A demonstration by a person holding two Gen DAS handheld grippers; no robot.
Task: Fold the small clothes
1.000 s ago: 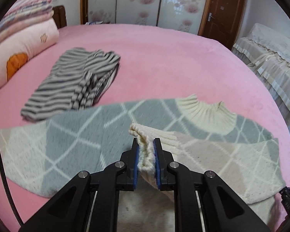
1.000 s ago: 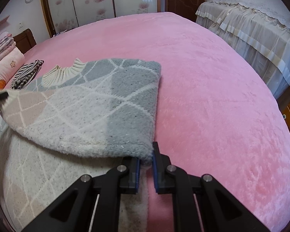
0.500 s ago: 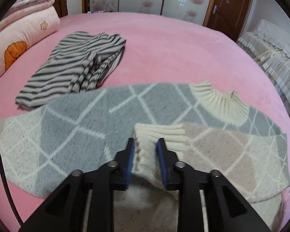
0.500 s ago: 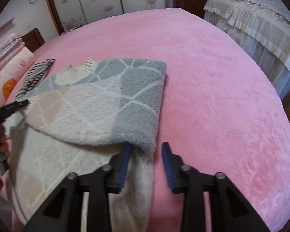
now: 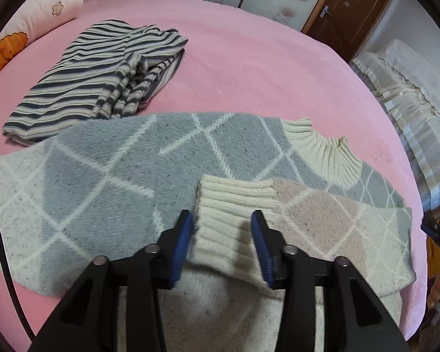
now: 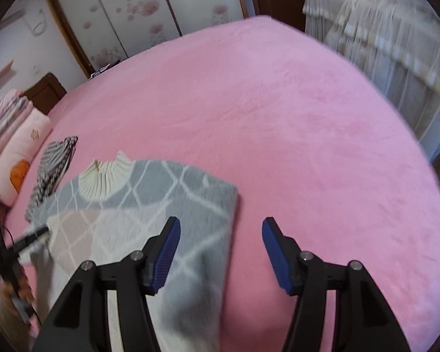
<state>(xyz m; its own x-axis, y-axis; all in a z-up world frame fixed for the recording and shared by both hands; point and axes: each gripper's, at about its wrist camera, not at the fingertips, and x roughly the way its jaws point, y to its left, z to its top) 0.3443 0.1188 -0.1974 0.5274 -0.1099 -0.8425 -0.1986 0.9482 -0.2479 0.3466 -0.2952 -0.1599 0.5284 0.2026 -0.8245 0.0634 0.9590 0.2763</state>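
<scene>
A grey, cream and pink diamond-pattern sweater (image 5: 117,161) lies flat on the pink bed (image 5: 249,58), its ribbed collar (image 5: 322,149) at the far side. One sleeve is folded across the body, and its cream ribbed cuff (image 5: 231,202) lies between the blue pads of my left gripper (image 5: 223,231). Those jaws are opening and do not pinch the cuff. In the right wrist view my right gripper (image 6: 221,226) hovers over the sweater's (image 6: 161,193) folded right edge. Its jaws are opening wide and nothing is gripped between them.
A folded grey-and-cream striped garment (image 5: 96,70) lies beyond the sweater on the left, near a pink pillow (image 5: 29,23). A second bed with a lace cover (image 6: 381,44) stands to the right. Wide bare bedspread (image 6: 293,123) stretches right of the sweater.
Both grippers went from shut on the sweater to open: the left let go of the cuff, the right let go of the folded edge and drew up and away to the right.
</scene>
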